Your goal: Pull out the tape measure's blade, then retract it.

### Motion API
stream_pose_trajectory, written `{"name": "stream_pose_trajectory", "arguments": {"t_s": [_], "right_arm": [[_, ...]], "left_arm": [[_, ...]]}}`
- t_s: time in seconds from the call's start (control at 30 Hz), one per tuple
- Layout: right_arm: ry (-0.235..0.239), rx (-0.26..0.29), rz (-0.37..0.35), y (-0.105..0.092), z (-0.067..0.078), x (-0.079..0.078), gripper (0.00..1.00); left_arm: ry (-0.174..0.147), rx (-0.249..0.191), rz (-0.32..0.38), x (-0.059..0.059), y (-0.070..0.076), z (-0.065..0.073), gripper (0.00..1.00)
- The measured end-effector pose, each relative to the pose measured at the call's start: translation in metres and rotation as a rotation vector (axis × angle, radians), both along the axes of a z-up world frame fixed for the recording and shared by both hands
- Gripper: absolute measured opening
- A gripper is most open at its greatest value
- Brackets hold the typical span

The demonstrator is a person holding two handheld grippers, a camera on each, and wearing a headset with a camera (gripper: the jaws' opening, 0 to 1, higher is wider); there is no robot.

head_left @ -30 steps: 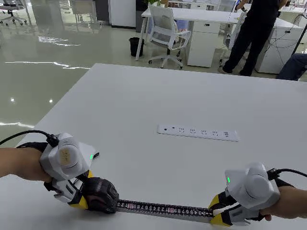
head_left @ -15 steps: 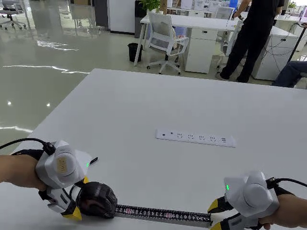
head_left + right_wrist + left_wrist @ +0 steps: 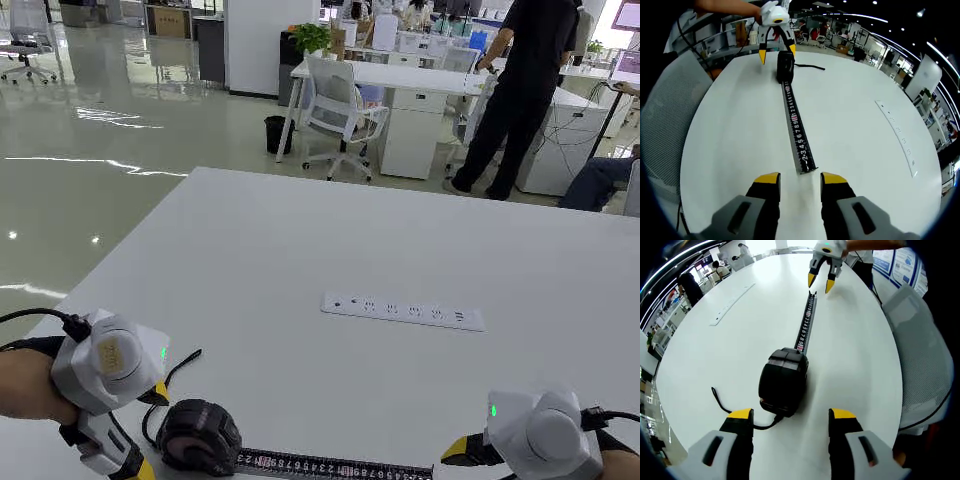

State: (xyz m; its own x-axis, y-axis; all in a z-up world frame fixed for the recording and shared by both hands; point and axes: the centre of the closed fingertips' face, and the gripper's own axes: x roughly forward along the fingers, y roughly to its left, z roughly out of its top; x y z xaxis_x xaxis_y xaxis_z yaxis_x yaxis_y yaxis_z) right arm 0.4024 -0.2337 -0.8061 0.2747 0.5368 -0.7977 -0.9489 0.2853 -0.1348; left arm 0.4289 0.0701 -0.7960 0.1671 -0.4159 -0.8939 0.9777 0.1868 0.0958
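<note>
Here the left gripper (image 3: 790,413) gapes behind the rounded black case (image 3: 783,381), the right gripper (image 3: 800,176) behind the flat blade (image 3: 797,131).

Bright overhead light is glaring in streaks off the glossy floor (image 3: 100,120). The tape measure (image 3: 783,382) is casting a soft shadow. The 2 gripper views are bowing at their edges.

Left gripper (image 3: 791,414): jaws spread wide, yellow tips level (forearm (image 3: 22,388) enters head view from lower left). Right gripper (image 3: 800,178): jaws parted, low at head view's right corner.
</note>
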Motion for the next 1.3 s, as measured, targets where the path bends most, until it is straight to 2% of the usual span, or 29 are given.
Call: {"name": "stream_pose_trajectory", "arguments": {"t_s": [0.37, 0.43, 0.57, 0.63, 0.7, 0.9, 1.03, 1.2, 1.3], "right_arm": [[-0.017, 0.046, -0.098, -0.004, 0.014, -0.008, 0.40], [-0.017, 0.056, -0.116, -0.003, 0.017, -0.010, 0.41], [-0.024, 0.081, -0.168, -0.003, 0.023, -0.012, 0.46], [-0.043, 0.095, -0.192, -0.004, 0.026, -0.012, 0.47], [-0.040, 0.093, -0.203, -0.004, 0.027, -0.016, 0.48], [-0.048, 0.123, -0.259, -0.005, 0.032, -0.022, 0.57], [-0.055, 0.149, -0.294, -0.004, 0.038, -0.026, 0.62], [-0.063, 0.177, -0.329, -0.001, 0.043, -0.030, 0.66], [-0.072, 0.197, -0.355, 0.001, 0.047, -0.033, 0.68]], "left_arm": [[-0.016, -0.029, 0.076, -0.010, 0.005, 0.006, 0.64], [-0.021, -0.053, 0.100, -0.012, 0.004, 0.009, 0.65], [-0.028, -0.073, 0.128, -0.015, 0.005, 0.011, 0.67], [-0.029, -0.087, 0.146, -0.017, 0.004, 0.013, 0.69], [-0.032, -0.104, 0.163, -0.018, 0.003, 0.015, 0.70], [-0.071, -0.182, 0.244, -0.020, -0.001, 0.027, 0.74], [-0.079, -0.215, 0.263, -0.030, -0.004, 0.030, 0.77], [-0.089, -0.211, 0.280, -0.040, 0.000, 0.027, 0.79], [-0.097, -0.235, 0.322, -0.043, 0.001, 0.032, 0.80]]}}
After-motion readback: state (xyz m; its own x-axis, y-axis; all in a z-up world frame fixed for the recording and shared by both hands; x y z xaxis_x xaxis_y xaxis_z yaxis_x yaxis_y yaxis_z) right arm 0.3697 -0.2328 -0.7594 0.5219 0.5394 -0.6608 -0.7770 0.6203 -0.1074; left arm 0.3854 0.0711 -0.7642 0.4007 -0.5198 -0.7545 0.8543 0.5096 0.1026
